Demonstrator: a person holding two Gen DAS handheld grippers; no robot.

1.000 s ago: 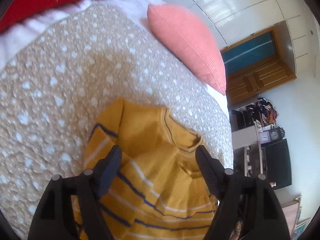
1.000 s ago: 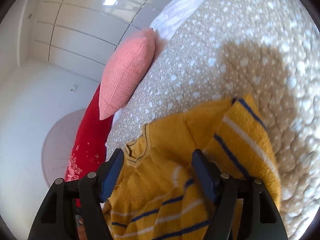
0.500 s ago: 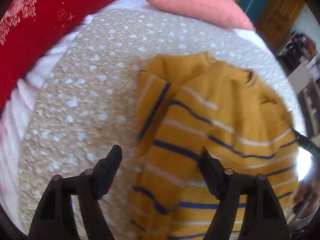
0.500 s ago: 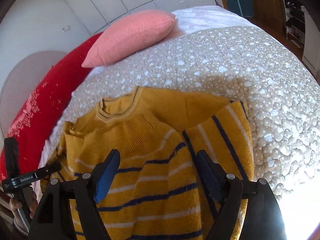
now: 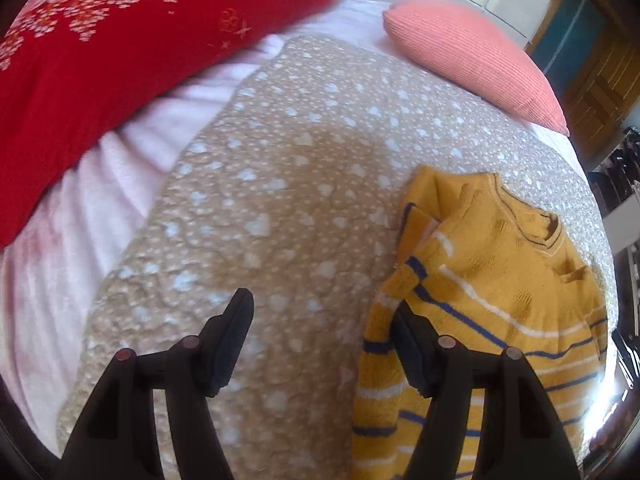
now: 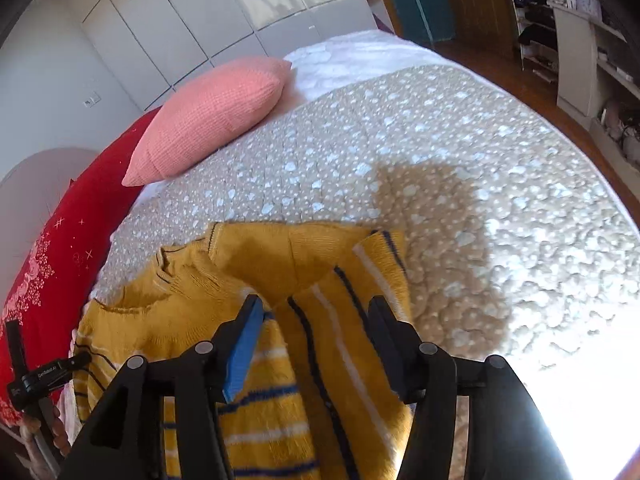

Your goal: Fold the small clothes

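Note:
A small mustard-yellow knit sweater [image 5: 492, 280] with navy and white stripes lies on the beige quilt [image 5: 280, 208], its sleeves folded in over the body. It also shows in the right wrist view [image 6: 280, 320]. My left gripper [image 5: 324, 312] is open and empty, above the quilt just left of the sweater's edge. My right gripper [image 6: 316, 308] is open and empty, just above the folded right sleeve. The left gripper's body shows at the far left of the right wrist view [image 6: 44, 376].
A red pillow [image 5: 100, 40] and a pink pillow [image 5: 472, 56] lie at the head of the bed. White bedding [image 5: 80, 208] borders the quilt. A wooden door [image 5: 592, 72] and shelves [image 6: 580, 40] stand beyond the bed.
My left gripper has swung left off the sweater to over bare quilt. My right gripper has come nearer the folded right sleeve. Both stay open.

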